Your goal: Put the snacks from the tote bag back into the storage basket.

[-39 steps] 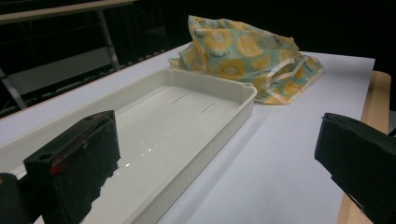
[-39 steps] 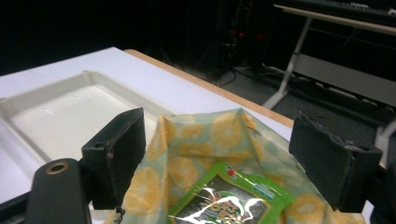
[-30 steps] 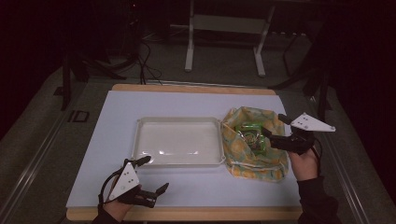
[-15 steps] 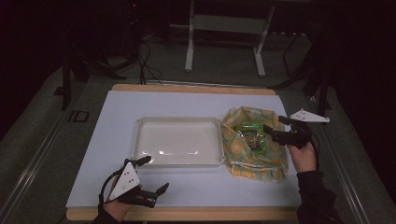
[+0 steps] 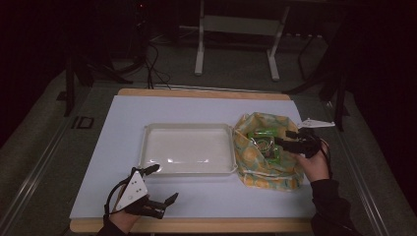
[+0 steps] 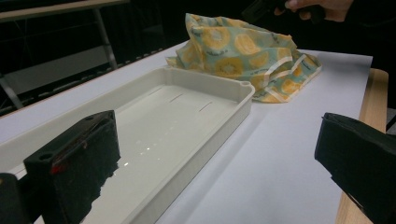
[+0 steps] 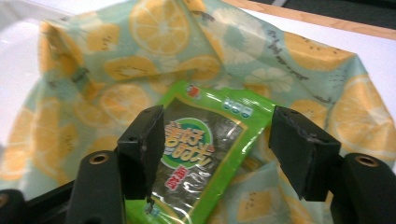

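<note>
A fabric bag [image 5: 268,169] printed with lemon slices sits open at the right of the table, with green snack packets [image 5: 262,136] inside. My right gripper [image 5: 283,139] reaches into its mouth. In the right gripper view the right gripper [image 7: 219,154] is open, its jaws standing either side of a green packet [image 7: 205,140] without closing on it. A white tray [image 5: 189,126] lies in the middle, nothing in it. My left gripper [image 5: 164,183] hovers open near the front edge, and in its own view the left gripper [image 6: 215,172] has one jaw over the tray's [image 6: 212,133] near end.
A white mat [image 5: 123,128] covers the wooden tabletop [image 5: 196,225]. In the left gripper view the bag [image 6: 243,51] lies past the tray, with the person's other hand [image 6: 317,5] above it. Table legs and cables stand on the dark floor behind.
My right gripper has moved a little left and farther into the bag's mouth. The left gripper and tray have not moved.
</note>
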A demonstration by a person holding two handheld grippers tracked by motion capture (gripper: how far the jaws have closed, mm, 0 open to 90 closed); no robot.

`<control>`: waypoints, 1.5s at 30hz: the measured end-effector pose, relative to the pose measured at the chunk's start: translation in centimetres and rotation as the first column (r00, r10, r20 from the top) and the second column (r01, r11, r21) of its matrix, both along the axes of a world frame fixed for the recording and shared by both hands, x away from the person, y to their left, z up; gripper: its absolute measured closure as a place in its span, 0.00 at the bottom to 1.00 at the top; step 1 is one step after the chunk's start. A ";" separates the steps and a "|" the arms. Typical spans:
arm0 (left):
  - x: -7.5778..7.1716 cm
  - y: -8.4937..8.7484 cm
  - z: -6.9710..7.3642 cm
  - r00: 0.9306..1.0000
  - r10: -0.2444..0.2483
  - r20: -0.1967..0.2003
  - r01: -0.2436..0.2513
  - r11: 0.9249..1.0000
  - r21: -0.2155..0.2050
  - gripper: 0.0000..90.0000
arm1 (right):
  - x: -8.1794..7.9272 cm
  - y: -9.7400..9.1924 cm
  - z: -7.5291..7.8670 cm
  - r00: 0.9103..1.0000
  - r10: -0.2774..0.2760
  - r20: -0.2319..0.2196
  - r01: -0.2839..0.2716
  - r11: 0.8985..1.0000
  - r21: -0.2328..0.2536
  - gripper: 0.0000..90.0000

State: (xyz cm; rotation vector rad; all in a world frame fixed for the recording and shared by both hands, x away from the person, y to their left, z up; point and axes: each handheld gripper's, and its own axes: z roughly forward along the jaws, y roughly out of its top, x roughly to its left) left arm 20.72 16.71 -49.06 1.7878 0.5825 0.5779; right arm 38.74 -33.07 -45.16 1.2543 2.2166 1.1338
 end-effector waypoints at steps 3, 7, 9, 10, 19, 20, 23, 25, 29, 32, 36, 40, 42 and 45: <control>0.0 0.0 0.0 1.000 0.000 0.001 0.000 1.000 0.000 0.01 | 0.2 0.1 -0.2 1.000 -0.001 -0.017 0.001 1.000 -0.003 0.47; 0.0 0.0 0.0 1.000 -0.001 0.001 0.001 1.000 0.001 0.01 | 0.6 0.3 -0.7 0.997 -0.021 -0.070 0.020 1.000 -0.014 0.47; 0.0 0.0 0.0 1.000 -0.002 0.002 0.002 1.000 0.003 0.01 | 0.8 0.3 -1.0 0.995 -0.035 -0.092 0.035 0.999 -0.004 0.51; -0.1 0.0 0.0 1.000 -0.002 0.003 0.002 1.000 0.003 0.01 | 0.9 0.3 -1.2 0.994 -0.045 -0.102 0.044 0.999 -0.008 0.52; -0.1 0.0 0.0 1.000 -0.005 0.002 0.005 1.000 0.006 0.01 | 1.9 0.5 -2.4 0.977 -0.079 -0.197 0.079 0.997 -0.005 0.64; -0.1 0.0 0.0 1.000 -0.005 0.002 0.005 1.000 0.006 0.01 | 1.9 0.5 -2.5 0.974 -0.089 -0.207 0.091 0.996 0.004 0.64; -0.1 -0.1 0.0 1.000 -0.005 0.002 0.005 1.000 0.008 0.01 | 2.2 0.4 -2.7 0.964 -0.115 -0.239 0.122 0.992 0.018 0.65; -0.1 -0.1 -0.1 1.000 -0.006 0.001 0.006 1.000 0.010 0.01 | 2.4 0.4 -2.8 0.957 -0.130 -0.259 0.141 0.990 0.025 0.66; 0.0 -0.1 -0.1 1.000 -0.007 0.001 0.007 1.000 0.011 0.01 | 2.7 0.4 -3.1 0.949 -0.137 -0.282 0.151 0.988 0.028 0.67; 0.0 -0.1 -0.1 1.000 -0.007 0.002 0.007 1.000 0.016 0.01 | 2.8 0.4 -3.4 0.944 -0.145 -0.297 0.160 0.987 0.027 0.67; 0.0 -0.2 -0.2 1.000 -0.006 0.003 0.006 1.000 0.025 0.01 | 3.0 0.2 -3.9 0.934 -0.153 -0.324 0.171 0.985 0.028 0.70; 0.0 -0.2 -0.2 1.000 -0.008 0.001 0.008 1.000 0.023 0.01 | 3.1 0.3 -4.4 0.925 -0.137 -0.356 0.150 0.989 0.010 0.75; 0.0 -0.2 -0.2 1.000 -0.007 0.001 0.007 1.000 0.023 0.01 | 3.1 0.4 -4.5 0.924 -0.132 -0.358 0.141 0.990 -0.002 0.75; 0.0 -0.2 -0.2 1.000 -0.007 0.000 0.007 1.000 0.022 0.01 | 3.2 0.5 -4.7 0.918 -0.144 -0.371 0.148 0.989 -0.015 0.77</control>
